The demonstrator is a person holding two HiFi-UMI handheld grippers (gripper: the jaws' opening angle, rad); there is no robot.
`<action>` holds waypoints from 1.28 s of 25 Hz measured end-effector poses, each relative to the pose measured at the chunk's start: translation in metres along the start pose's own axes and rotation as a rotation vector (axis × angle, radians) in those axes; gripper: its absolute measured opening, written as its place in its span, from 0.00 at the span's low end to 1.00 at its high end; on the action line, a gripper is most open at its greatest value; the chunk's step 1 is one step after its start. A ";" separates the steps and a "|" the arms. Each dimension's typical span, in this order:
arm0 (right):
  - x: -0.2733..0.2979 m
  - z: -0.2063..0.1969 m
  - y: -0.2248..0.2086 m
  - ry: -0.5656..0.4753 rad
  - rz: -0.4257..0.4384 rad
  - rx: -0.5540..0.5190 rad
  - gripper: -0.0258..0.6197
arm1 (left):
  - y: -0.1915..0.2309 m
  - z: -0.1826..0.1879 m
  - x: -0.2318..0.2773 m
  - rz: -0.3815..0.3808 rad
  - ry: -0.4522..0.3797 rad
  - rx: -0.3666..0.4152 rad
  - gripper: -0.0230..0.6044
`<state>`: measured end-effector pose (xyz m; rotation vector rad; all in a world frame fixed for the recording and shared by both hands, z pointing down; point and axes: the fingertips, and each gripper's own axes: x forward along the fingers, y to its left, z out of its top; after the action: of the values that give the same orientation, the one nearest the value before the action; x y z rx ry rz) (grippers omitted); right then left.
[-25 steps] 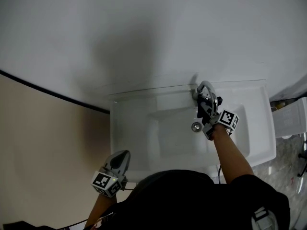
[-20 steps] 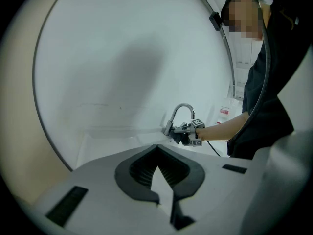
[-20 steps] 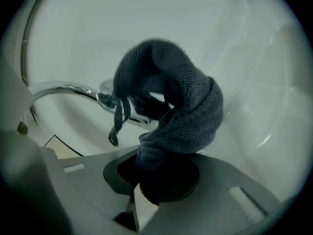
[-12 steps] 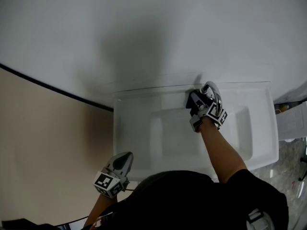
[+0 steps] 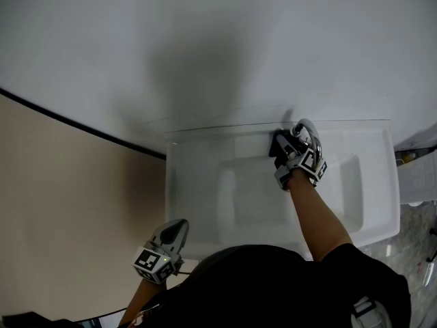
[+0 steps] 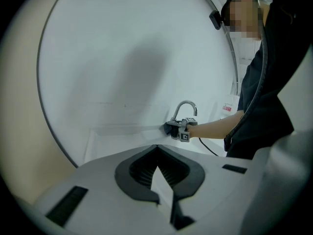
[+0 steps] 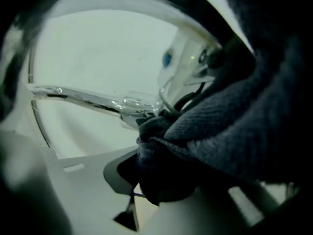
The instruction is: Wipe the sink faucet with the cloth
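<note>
Right gripper [image 5: 283, 149]: the 2 jaws are found clamped on a dark cloth [image 7: 186, 136], which is bunched between them. The cloth is pressed against the lower part of the chrome faucet [image 5: 308, 132], on its left side in the head view, at the back rim of the white sink [image 5: 188, 183]. Left gripper [image 5: 176, 228]: the jaws are closed together with nothing held. It is positioned near the sink's front left corner, well apart from the faucet.
</note>
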<state>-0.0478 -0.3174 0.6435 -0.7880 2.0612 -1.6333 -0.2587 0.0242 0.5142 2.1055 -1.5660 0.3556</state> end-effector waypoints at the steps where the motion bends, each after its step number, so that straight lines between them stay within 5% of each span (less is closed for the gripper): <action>1: -0.002 0.003 0.010 -0.009 0.027 0.008 0.12 | 0.001 0.000 -0.001 0.004 -0.006 -0.001 0.04; 4: -0.003 0.008 0.037 -0.004 0.099 -0.042 0.12 | 0.008 -0.001 -0.003 0.013 -0.010 -0.003 0.04; 10: 0.004 -0.006 -0.013 0.078 -0.036 -0.130 0.12 | -0.003 0.006 0.006 -0.002 -0.006 -0.003 0.04; 17: -0.089 0.014 0.039 0.146 0.094 -0.065 0.12 | -0.019 0.018 0.013 -0.052 -0.043 0.064 0.04; 26: -0.119 0.025 0.091 0.841 0.010 -0.645 0.12 | -0.057 0.035 0.037 -0.173 -0.098 0.136 0.04; 30: -0.117 0.073 0.118 0.764 -0.002 -0.791 0.12 | -0.048 0.037 0.024 -0.149 -0.118 0.132 0.04; 32: -0.098 0.064 0.116 0.818 0.005 -0.830 0.12 | -0.044 0.035 0.019 -0.143 -0.118 0.115 0.04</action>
<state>0.0453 -0.2837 0.5116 -0.3149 3.4055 -1.1363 -0.2138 0.0001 0.4841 2.3501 -1.4800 0.2825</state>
